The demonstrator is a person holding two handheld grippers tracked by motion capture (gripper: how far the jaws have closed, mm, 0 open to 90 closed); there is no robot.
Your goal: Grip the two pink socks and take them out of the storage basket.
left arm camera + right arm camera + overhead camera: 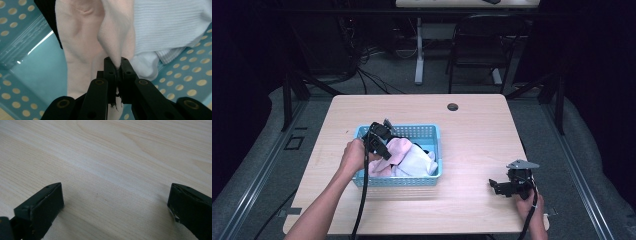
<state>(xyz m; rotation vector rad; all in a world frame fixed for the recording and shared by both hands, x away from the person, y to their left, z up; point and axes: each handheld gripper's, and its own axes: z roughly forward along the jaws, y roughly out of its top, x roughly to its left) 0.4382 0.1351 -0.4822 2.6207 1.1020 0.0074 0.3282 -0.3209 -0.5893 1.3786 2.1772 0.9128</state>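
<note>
Basket: 1, blue [424,131], perforated walls, on the table [472,125] left of centre
Cloths: at least 3 in the basket; 1 pink cloth [82,37], 1 white ribbed cloth [170,22], 1 dark cloth [47,15] at the far left in the left gripper view
Pink cloth place: left half of the basket, lying against the white cloth on its right
Left gripper [116,65]: 1, over the left part of the basket, jaws pressed together, pinching a fold of the pink cloth
Right gripper [115,202]: 1, jaws spread wide, nothing between them, low over bare wood at the near right of the table, well apart from the basket
Hands: 2, each holding 1 gripper
Table hole: 1 dark round hole [453,106] near the far edge
Chair: 1 [484,40], on the floor beyond the table
</note>
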